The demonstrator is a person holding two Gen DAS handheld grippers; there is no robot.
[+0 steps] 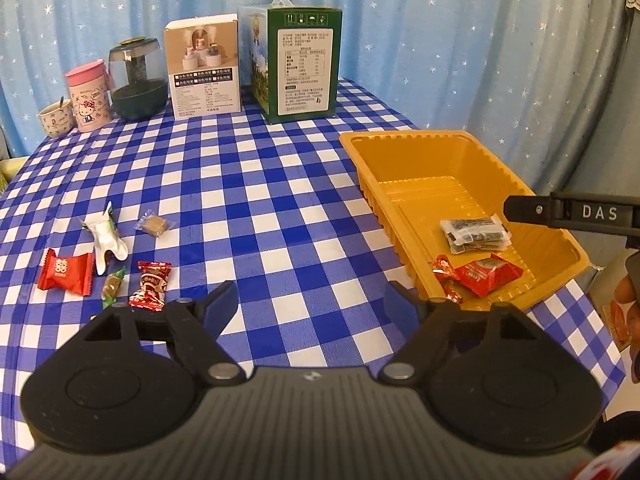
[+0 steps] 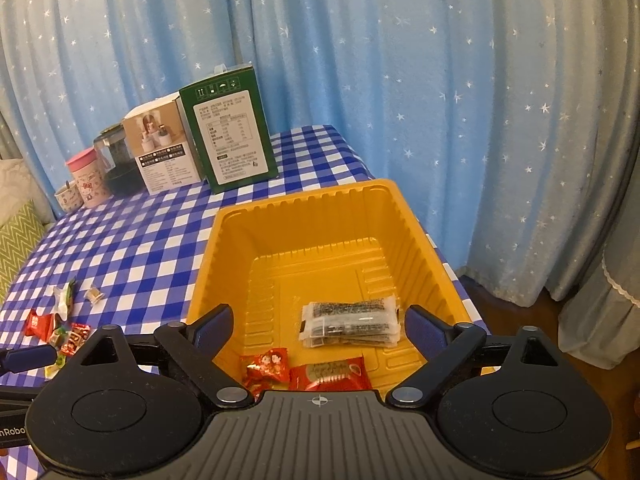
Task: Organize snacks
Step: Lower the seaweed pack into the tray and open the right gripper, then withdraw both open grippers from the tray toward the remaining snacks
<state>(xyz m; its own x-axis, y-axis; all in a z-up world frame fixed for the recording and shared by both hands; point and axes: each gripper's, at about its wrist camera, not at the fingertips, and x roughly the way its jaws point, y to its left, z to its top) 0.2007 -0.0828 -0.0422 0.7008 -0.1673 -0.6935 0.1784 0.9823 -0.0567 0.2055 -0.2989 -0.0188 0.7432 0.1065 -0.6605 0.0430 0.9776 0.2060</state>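
A yellow plastic tray [image 1: 400, 136] stands on the right of the checked table. In it lie a clear packet of dark snacks [image 1: 476, 234], a red packet [image 1: 488, 276] and a small red candy [image 1: 446, 272]. My left gripper [image 1: 312, 300] is open over bare cloth, nothing between its fingers. Left of it lie a red packet [image 1: 66, 276], a white wrapper [image 1: 106, 240], a brown candy [image 1: 154, 224], a green-brown candy [image 1: 112, 286] and a red patterned candy [image 1: 150, 286]. My right gripper [image 2: 320, 328] hangs open and empty above the near end of the tray [image 2: 304, 196], over the clear packet [image 2: 352, 322].
At the back stand a green carton [image 1: 300, 64], a white box [image 1: 204, 68], a dark jar [image 1: 138, 80], a pink mug [image 1: 88, 96] and a small cup [image 1: 56, 118]. Blue star curtains hang behind. The table's right edge runs just past the tray.
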